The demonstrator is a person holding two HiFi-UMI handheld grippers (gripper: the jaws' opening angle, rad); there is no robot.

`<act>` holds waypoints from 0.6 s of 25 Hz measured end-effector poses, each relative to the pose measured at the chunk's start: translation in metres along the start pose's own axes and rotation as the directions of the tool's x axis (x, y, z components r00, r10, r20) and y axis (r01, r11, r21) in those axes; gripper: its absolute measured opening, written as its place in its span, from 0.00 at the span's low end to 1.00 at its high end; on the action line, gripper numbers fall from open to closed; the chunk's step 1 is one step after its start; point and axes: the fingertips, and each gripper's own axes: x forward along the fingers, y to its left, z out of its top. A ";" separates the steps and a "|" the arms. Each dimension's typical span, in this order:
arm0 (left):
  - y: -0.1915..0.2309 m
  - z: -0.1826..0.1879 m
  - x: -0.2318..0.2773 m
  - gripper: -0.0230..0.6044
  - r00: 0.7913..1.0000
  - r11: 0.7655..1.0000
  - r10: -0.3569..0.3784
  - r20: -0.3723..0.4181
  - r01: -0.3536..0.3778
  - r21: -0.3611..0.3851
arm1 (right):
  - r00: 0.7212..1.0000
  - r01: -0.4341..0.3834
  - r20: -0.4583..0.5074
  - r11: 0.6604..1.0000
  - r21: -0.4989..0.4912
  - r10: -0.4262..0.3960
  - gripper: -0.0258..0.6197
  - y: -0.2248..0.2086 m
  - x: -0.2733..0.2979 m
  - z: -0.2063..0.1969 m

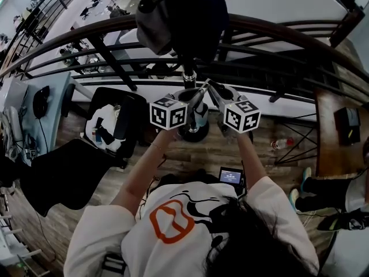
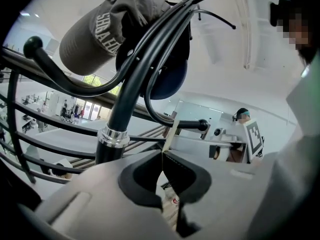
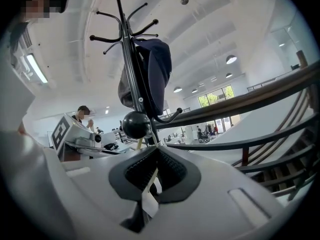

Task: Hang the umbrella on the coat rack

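Observation:
The black coat rack pole (image 1: 189, 74) rises in front of me, with a grey cap (image 2: 95, 31) and a dark blue cap (image 2: 172, 76) on its upper hooks. Both grippers meet close to the pole. My left gripper (image 2: 162, 154) is shut on a thin pale strap (image 2: 170, 134) that runs up to a ball-tipped hook (image 2: 202, 125). My right gripper (image 3: 156, 151) is shut on the same kind of strap, just under a black hook ball (image 3: 136, 125). In the head view a pale bundle (image 1: 200, 115), apparently the umbrella, hangs below the left gripper (image 1: 193, 100) and the right gripper (image 1: 214, 92).
A dark curved railing (image 1: 277, 33) runs right behind the rack. The rack's round base (image 1: 193, 133) stands on the wood floor. A black chair (image 1: 69, 172) and an open bag (image 1: 109, 126) are at the left. A small screen (image 1: 230, 176), a bottle (image 1: 282, 143) and another person's legs (image 1: 328, 189) are at the right.

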 end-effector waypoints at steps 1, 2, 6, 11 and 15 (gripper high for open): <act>0.003 0.000 -0.001 0.04 1.000 1.000 0.005 -0.002 -0.005 0.001 | 1.000 -0.001 -0.002 1.000 0.002 0.001 0.08 0.000 0.003 -0.001; 0.006 -0.001 -0.001 0.04 1.000 1.000 0.010 -0.004 -0.010 0.001 | 1.000 -0.001 -0.004 1.000 0.003 0.001 0.08 0.000 0.005 -0.001; 0.016 0.000 -0.002 0.04 1.000 1.000 0.019 -0.005 -0.019 0.008 | 1.000 0.001 -0.007 1.000 0.005 -0.001 0.08 0.000 0.014 -0.002; 0.025 -0.001 0.003 0.05 0.999 0.999 0.022 -0.033 -0.020 0.049 | 1.000 0.011 0.003 1.000 0.006 -0.011 0.08 -0.001 0.025 -0.002; 0.025 -0.003 0.007 0.05 0.999 0.998 0.007 -0.035 -0.005 0.058 | 1.000 0.026 0.005 1.000 0.002 -0.026 0.08 0.000 0.029 -0.002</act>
